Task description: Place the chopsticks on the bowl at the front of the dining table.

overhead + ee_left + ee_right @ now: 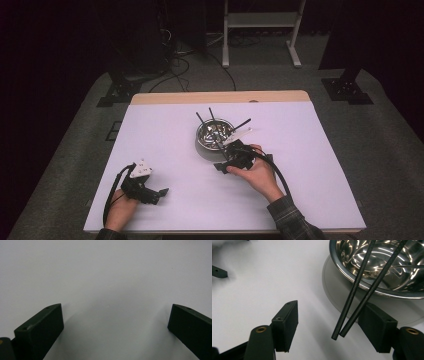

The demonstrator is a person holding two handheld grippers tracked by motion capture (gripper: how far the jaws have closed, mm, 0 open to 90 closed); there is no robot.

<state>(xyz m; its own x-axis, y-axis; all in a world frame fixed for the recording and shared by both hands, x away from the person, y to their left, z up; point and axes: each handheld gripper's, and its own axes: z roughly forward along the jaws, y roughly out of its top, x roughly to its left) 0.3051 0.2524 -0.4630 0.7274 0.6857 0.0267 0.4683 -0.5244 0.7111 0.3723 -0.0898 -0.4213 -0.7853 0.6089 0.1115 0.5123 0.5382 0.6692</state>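
Scene: a white table [165,150] seen from above, a person seated at six o'clock with a black two-jaw gripper in each hand.
Bowl: a small round, shiny stainless steel bowl [214,134] sits just past the table's centre, toward twelve o'clock.
Sticks: several thin black chopsticks [204,121] lean in the bowl, fanning out over its rim so their ends are easy to reach.
Right gripper: the right gripper [325,322] sits at the bowl's five o'clock, touching or nearly touching its rim. Its jaws are wide open. Two black chopstick ends [352,307] hang between them, close to one jaw, not yet pinched.
Why: the jaws appear lined up either side of the pair, ready to close on it.
Left gripper: the left gripper [115,322] rests near the eight o'clock corner, well apart from the bowl, jaws spread wide over bare table, holding nothing, likely parked out of the way.
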